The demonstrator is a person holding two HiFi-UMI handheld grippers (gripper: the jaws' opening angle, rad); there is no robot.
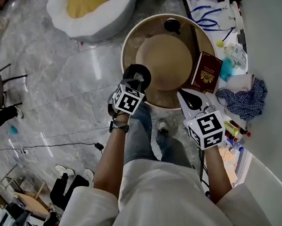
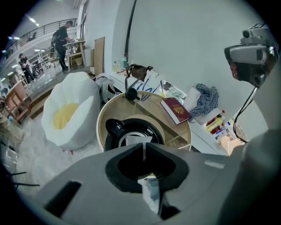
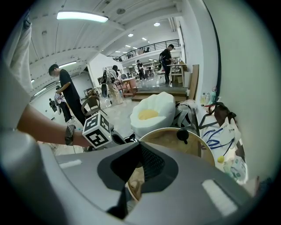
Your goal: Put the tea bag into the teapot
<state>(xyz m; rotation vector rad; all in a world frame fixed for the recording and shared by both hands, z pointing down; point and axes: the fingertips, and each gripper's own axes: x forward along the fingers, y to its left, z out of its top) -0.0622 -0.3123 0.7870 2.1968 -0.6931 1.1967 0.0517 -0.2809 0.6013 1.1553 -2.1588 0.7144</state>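
**Tea bag held over open teapot**

A round table (image 1: 167, 56) carries a black teapot (image 2: 115, 128) at its 8 o'clock edge. The right gripper (image 3: 138, 147), at 5 o'clock, is pressed together, empty. The left gripper (image 2: 143, 147) pinches the white tea bag (image 2: 131, 139), seemingly just above the teapot's mouth.

Left gripper (image 1: 131, 90) hangs right over the round black teapot (image 1: 144, 74) at the beige round table's (image 1: 145, 38) near edge; right gripper (image 1: 189, 99) just beside a dark-red booklet (image 1: 206, 72).
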